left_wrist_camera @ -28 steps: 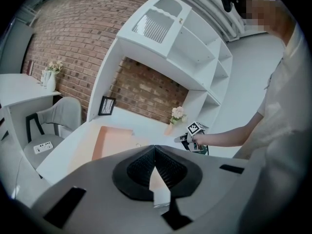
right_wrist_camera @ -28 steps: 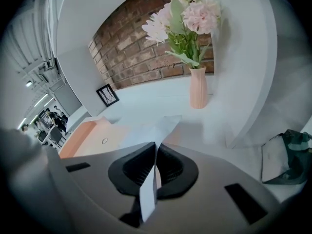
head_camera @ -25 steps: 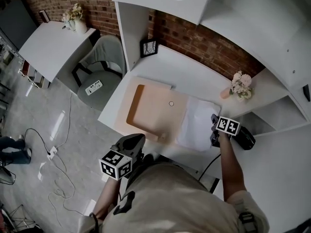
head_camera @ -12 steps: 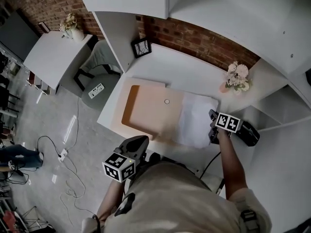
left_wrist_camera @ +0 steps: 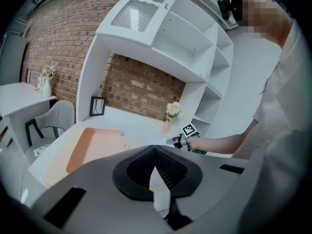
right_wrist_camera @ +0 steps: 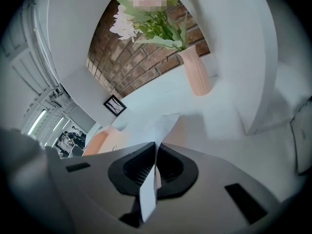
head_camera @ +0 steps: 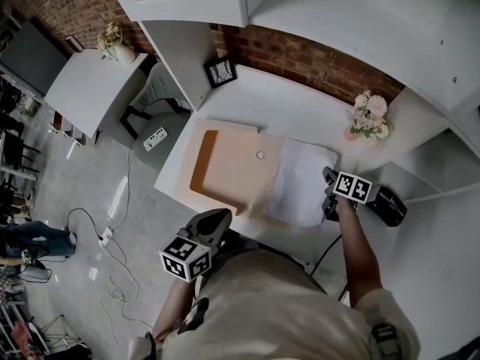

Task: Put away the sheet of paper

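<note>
A white sheet of paper lies on the white desk, its left part overlapping a peach mat. My right gripper is shut on the sheet's right edge. In the right gripper view the paper runs up from between the closed jaws of that gripper. My left gripper hangs at the desk's front edge, left of the sheet and apart from it. Its jaws meet at the tips with nothing held. The left gripper view also shows the right gripper across the desk.
A pink vase of flowers stands at the back right by the shelf unit. A small picture frame leans at the back left. A grey chair with a power strip sits left of the desk. Cables trail on the floor.
The head view has shifted a little. My right gripper stays shut on the paper's right edge, and the left gripper stays by the front edge.
</note>
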Demonstrator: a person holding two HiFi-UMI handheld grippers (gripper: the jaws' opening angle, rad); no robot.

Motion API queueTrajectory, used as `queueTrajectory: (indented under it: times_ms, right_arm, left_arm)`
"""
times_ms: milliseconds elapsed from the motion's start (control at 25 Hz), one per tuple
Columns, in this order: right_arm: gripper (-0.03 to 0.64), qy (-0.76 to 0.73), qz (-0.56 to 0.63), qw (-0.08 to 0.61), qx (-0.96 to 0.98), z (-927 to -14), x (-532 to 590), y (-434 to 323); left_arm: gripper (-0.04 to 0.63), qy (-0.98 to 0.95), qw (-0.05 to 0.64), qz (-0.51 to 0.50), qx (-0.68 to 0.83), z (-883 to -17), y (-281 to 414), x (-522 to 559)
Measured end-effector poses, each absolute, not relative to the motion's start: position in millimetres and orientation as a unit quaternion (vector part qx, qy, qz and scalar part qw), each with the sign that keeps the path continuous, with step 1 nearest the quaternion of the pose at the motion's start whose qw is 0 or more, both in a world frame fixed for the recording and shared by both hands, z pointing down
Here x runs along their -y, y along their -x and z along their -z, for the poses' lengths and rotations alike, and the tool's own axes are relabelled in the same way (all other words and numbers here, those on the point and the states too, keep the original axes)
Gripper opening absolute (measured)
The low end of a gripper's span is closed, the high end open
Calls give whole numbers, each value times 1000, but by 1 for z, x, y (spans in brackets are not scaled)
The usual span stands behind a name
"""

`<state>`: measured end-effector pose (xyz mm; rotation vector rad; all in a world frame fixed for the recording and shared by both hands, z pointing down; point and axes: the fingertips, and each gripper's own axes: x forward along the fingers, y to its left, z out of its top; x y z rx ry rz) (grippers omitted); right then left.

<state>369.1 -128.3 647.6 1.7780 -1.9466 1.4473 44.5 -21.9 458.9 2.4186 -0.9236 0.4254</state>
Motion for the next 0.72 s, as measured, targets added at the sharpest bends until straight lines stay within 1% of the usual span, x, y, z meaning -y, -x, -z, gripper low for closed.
queueTrajectory:
  times_ms: [360, 560, 720]
  right_arm:
    - [28, -599, -472, 86, 642, -643, 127, -361]
    - [28, -609, -468, 97, 633, -642, 129, -351]
    - [28, -621, -463, 107, 624, -642, 131, -347]
  left_arm:
    - [17, -903, 264, -137, 310, -469, -40, 33]
    - [17, -899, 270, -127, 321, -474, -6, 47]
    - [17, -888, 295, -111, 334, -480, 20, 57]
